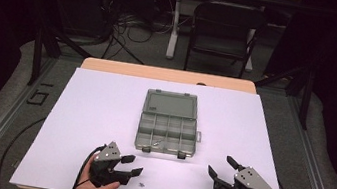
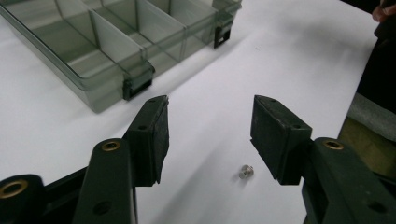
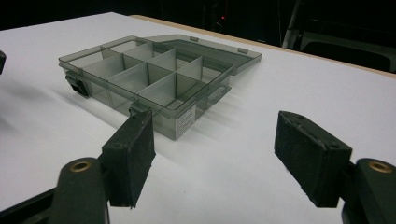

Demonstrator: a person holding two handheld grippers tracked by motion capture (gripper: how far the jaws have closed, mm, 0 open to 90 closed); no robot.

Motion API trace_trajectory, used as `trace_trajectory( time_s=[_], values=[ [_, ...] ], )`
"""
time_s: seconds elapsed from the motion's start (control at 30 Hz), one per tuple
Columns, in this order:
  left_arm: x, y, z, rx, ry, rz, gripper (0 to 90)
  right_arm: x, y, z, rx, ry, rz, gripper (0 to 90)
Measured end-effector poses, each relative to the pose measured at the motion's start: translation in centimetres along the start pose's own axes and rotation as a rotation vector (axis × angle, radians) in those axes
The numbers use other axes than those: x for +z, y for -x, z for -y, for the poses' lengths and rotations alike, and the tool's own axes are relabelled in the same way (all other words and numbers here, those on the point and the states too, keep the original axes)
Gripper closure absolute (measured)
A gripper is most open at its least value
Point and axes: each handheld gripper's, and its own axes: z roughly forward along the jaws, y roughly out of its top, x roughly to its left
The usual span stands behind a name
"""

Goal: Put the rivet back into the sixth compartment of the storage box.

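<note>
On a white-covered table (image 1: 102,115), a clear compartment box (image 1: 167,135) sits with its lid thrown back. The idle right gripper (image 1: 219,167) hangs wide apart and empty near the table's front edge, while the left gripper (image 2: 210,135), partly spread, brackets without touching a small screw (image 2: 246,171) lying loose, not yet picked up or sorted.
</note>
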Motion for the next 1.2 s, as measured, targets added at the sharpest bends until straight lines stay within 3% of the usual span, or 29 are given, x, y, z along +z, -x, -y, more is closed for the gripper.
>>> trace_trajectory(
  time_s=[0.23,0.57,1.17,1.2],
  values=[
    [0.8,0.6,0.3,-0.003,-0.051,0.025,54.8,0.0,0.1,0.0,0.001,0.001,0.0,28.5],
    [1.2,1.1,0.5,0.004,-0.083,0.039,65.2,0.0,0.1,0.0,0.001,0.002,-0.002,28.5],
    [2.1,1.9,1.1,-0.009,-0.125,0.058,70.6,0.0,0.0,0.0,0.001,-0.002,-0.002,28.5],
    [2.1,1.8,1.1,0.005,-0.129,0.058,70.9,0.0,0.0,0.0,0.0,-0.002,-0.003,28.5]
  ],
)
